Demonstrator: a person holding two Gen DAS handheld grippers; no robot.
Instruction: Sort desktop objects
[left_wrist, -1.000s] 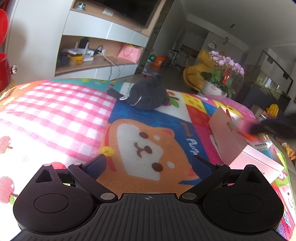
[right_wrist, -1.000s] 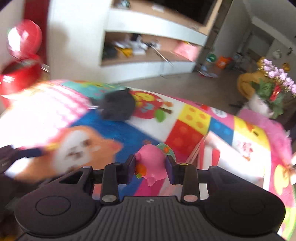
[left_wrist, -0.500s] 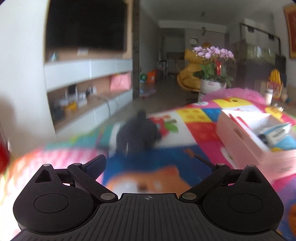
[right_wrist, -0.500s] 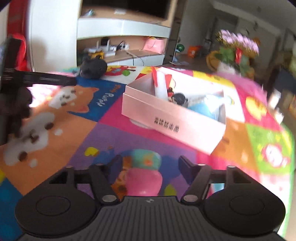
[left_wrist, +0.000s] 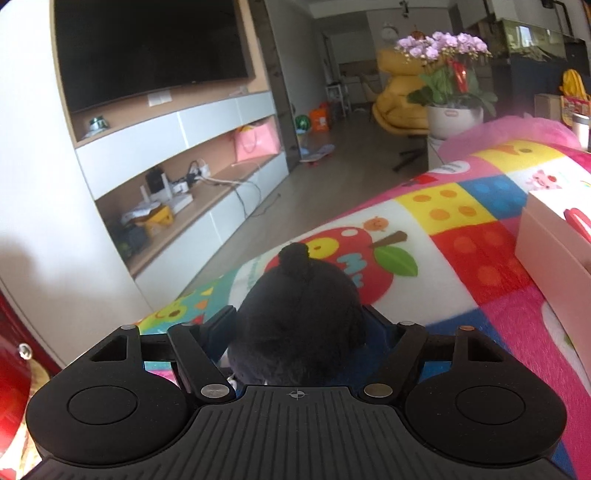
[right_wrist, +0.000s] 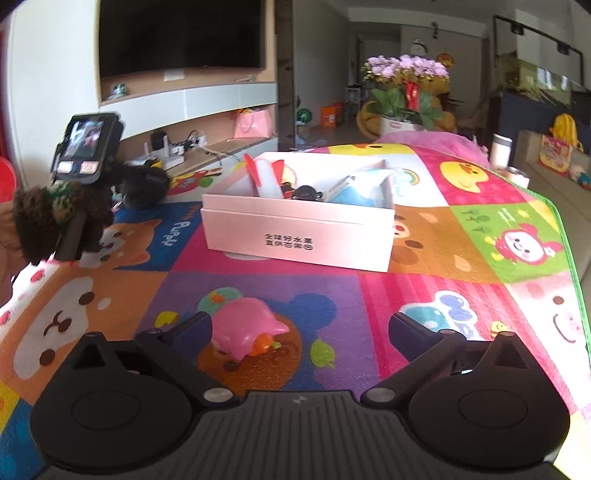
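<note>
Between the fingers of the left gripper (left_wrist: 299, 325) sits a dark plush toy (left_wrist: 299, 314), resting on the colourful play mat (left_wrist: 461, 254) over the printed apple. The jaws are closing around it, one finger at each flank, though whether the pads already press into the plush cannot be told from the left wrist view. In the right wrist view the same toy shows only as a dark lump (right_wrist: 146, 186) at the far left, beyond the person's furry sleeve (right_wrist: 55, 218).

The right gripper (right_wrist: 299, 328) is released, its jaws opening wide with nothing gripped. A pink toy (right_wrist: 245, 332) lies on the mat just beside its left finger, apart from the right finger and free of both.

Farther out stands the pink box (right_wrist: 299, 232), open-topped and well ahead of the right gripper; its corner (left_wrist: 554, 251) also shows at the right edge of the left view. Several items already lie inside, among them a white and red piece, a small black object and a light blue packet.

As a judgement, the sorting is partly done: some things are boxed, while the plush toy and the pink toy remain on the mat, outside the box.
</note>
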